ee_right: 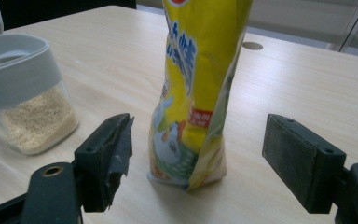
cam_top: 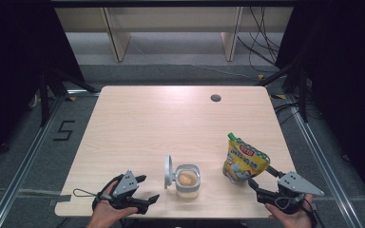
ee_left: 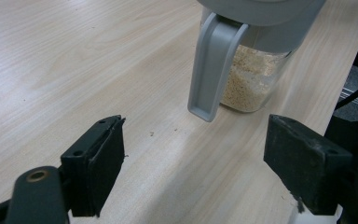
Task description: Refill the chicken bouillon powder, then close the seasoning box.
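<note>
Judged as near the end of a pouring job: container (cam_top: 188, 181) standing at six o'clock on the table (cam_top: 171, 118), lid (cam_top: 168, 171) flipped up at its nine o'clock side, pale grain filling about the lower half, as seen through the clear wall in the left gripper view (ee_left: 251, 79). Yellow pouch (cam_top: 244, 164) set upright on the wood at about four o'clock, well apart from the container. Probably left: closing the lid, perhaps clearing the pouch away.

Right gripper (cam_top: 262, 183) just beside the pouch, at its five o'clock. Jaws wide apart, not pressing on anything; in the right gripper view the pouch (ee_right: 193, 107) stands free between the two black jaws, with a gap on each side. Right hand (cam_top: 292, 213) low at the table edge, gripper pointing toward eleven o'clock.

Left gripper (cam_top: 147, 187) resting near the edge at seven o'clock, jaws also spread, nothing between them. Aimed at three o'clock, toward the container and its grey latch (ee_left: 214, 65). Left hand (cam_top: 107, 209) under the gripper body, wrist low.
</note>
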The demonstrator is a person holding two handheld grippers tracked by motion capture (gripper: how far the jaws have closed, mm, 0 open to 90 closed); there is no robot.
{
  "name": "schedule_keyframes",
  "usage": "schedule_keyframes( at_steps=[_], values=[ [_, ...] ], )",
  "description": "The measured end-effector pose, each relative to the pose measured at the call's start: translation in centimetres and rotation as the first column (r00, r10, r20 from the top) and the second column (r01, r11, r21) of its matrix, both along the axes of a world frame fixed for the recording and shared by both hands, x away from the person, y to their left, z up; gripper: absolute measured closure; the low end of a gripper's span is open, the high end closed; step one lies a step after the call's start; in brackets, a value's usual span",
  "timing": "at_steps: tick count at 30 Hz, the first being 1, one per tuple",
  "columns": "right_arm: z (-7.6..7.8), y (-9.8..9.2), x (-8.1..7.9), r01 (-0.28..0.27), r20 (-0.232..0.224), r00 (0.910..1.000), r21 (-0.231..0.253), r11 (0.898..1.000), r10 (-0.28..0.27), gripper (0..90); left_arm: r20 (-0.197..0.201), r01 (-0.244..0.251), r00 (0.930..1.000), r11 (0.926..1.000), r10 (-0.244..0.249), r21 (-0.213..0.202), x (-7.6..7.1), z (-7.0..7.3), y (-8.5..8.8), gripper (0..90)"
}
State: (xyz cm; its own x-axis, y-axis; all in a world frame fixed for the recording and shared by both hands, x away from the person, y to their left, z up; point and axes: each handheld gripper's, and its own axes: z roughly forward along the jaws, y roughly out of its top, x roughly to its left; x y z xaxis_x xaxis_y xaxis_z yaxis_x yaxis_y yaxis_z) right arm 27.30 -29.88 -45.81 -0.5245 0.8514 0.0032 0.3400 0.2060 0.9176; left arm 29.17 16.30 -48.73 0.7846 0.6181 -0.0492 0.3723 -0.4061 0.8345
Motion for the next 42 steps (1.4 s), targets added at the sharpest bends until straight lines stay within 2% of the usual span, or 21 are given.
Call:
schedule_keyframes(
  at_steps=[3, 4, 6, 7, 8, 15, 18, 20, 23, 24, 26, 28, 30, 31, 33, 34, 35, 37, 38, 39, 42],
  values=[
    [-0.1, 0.0, -0.3, 0.003, -0.019, 0.9998, 0.012, 1.000, -0.002, 25.0, 0.000, 0.002, 1.0000, 1.0000, -0.002, -0.001, 0.0, 0.0, 0.0, 19.6],
    [-0.2, -0.1, -0.4, 0.002, -0.015, 0.9999, -0.018, 1.000, -0.002, 25.6, 0.000, 0.003, 1.0000, 1.0000, -0.003, -0.002, 0.0, 0.0, 0.0, 19.7],
    [-0.3, -0.1, -0.5, -0.008, -0.025, 0.9997, -0.031, 0.999, 0.007, 25.5, -0.003, -0.003, 1.0000, 0.9999, 0.003, -0.016, -0.1, 0.0, -0.1, 19.6],
    [-0.3, 0.0, -0.7, -0.005, -0.045, 0.9990, -0.016, 1.000, 0.004, 25.5, -0.005, -0.002, 1.0000, 0.9999, 0.002, -0.016, -0.1, 0.0, -0.1, 19.6],
    [-0.4, -0.1, -0.7, -0.011, -0.038, 0.9992, -0.045, 0.999, 0.010, 25.4, -0.005, 0.001, 1.0000, 0.9999, -0.001, -0.012, -0.1, 0.1, -0.1, 19.6],
    [-1.0, 0.2, -1.1, -0.017, -0.101, 0.9948, -0.037, 0.999, 0.014, 24.2, -0.001, -0.008, 1.0000, 1.0000, 0.008, -0.005, -0.1, 0.2, 0.0, 19.7],
    [-1.1, 0.2, -1.2, -0.018, -0.114, 0.9934, -0.044, 0.999, 0.013, 24.2, -0.001, -0.010, 1.0000, 1.0000, 0.010, 0.000, -0.1, 0.3, 0.0, 19.9],
    [-1.3, 0.1, -0.9, -0.039, -0.094, 0.9950, -0.071, 0.997, 0.033, 24.2, 0.002, -0.006, 1.0000, 0.9999, 0.006, 0.011, -0.1, 0.3, 0.0, 19.9],
    [-1.2, 0.1, -1.1, -0.029, -0.124, 0.9920, -0.075, 0.997, 0.020, 24.2, -0.003, -0.007, 1.0000, 0.9999, 0.007, -0.016, -0.2, 0.3, -0.1, 20.2],
    [-1.2, 0.3, -1.4, -0.002, -0.154, 0.9881, -0.060, 0.998, -0.007, 24.1, 0.001, -0.004, 1.0000, 0.9999, 0.004, -0.015, -0.2, 0.4, -0.1, 20.1],
    [-1.3, 0.0, -1.1, -0.035, -0.117, 0.9928, -0.065, 0.997, 0.028, 24.1, -0.005, 0.005, 1.0000, 0.9999, -0.005, -0.015, -0.3, 0.6, 0.1, 21.2],
    [-1.3, 0.0, -1.1, -0.031, -0.120, 0.9925, -0.067, 0.997, 0.023, 24.1, -0.011, 0.003, 0.9999, 0.9993, -0.003, -0.038, -0.3, 0.7, 0.1, 23.4],
    [-1.3, 0.0, -1.1, -0.031, -0.125, 0.9920, -0.070, 0.997, 0.022, 24.1, -0.001, 0.018, 0.9998, 0.9997, -0.018, -0.018, -0.3, 0.8, 0.3, 28.9],
    [-1.3, 0.0, -1.2, -0.028, -0.128, 0.9916, -0.063, 0.998, 0.020, 24.2, -0.005, 0.009, 0.9999, 0.9986, -0.010, -0.052, -0.5, 0.8, 0.1, 31.5],
    [-1.3, 0.0, -1.2, -0.036, -0.121, 0.9923, -0.074, 0.997, 0.027, 24.2, 0.003, 0.030, 0.9996, 0.9988, -0.030, -0.038, -0.5, 1.0, 0.3, 42.3],
    [-1.3, 0.1, -1.3, -0.033, -0.123, 0.9921, -0.068, 0.997, 0.025, 24.2, 0.003, 0.030, 0.9996, 0.9988, -0.030, -0.038, -0.5, 1.0, 0.3, 51.9],
    [-1.3, 0.0, -1.3, -0.032, -0.125, 0.9919, -0.070, 0.997, 0.023, 24.2, 0.025, 0.045, 0.9987, 0.9988, -0.044, -0.021, -0.6, 1.2, 0.4, 57.4],
    [-1.2, 0.2, -1.7, -0.005, -0.153, 0.9882, -0.050, 0.999, -0.003, 24.1, 0.035, 0.064, 0.9974, 0.9972, -0.063, -0.040, -0.6, 1.3, 0.3, 67.5],
    [-1.2, 0.2, -1.7, -0.005, -0.153, 0.9882, -0.050, 0.999, -0.003, 24.1, 0.046, 0.066, 0.9969, 0.9968, -0.064, -0.044, -0.8, 1.4, 0.2, 67.5],
    [-1.2, 0.0, -1.5, -0.028, -0.127, 0.9917, -0.062, 0.998, 0.020, 24.1, 0.080, 0.085, 0.9933, 0.9963, -0.084, -0.013, -0.7, 1.8, 0.2, 77.5],
    [-1.3, 0.0, -1.6, -0.031, -0.126, 0.9917, -0.060, 0.998, 0.023, 24.2, 0.079, 0.078, 0.9940, 0.9969, -0.076, -0.015, -0.9, 2.1, 0.0, 86.0]
  ],
)
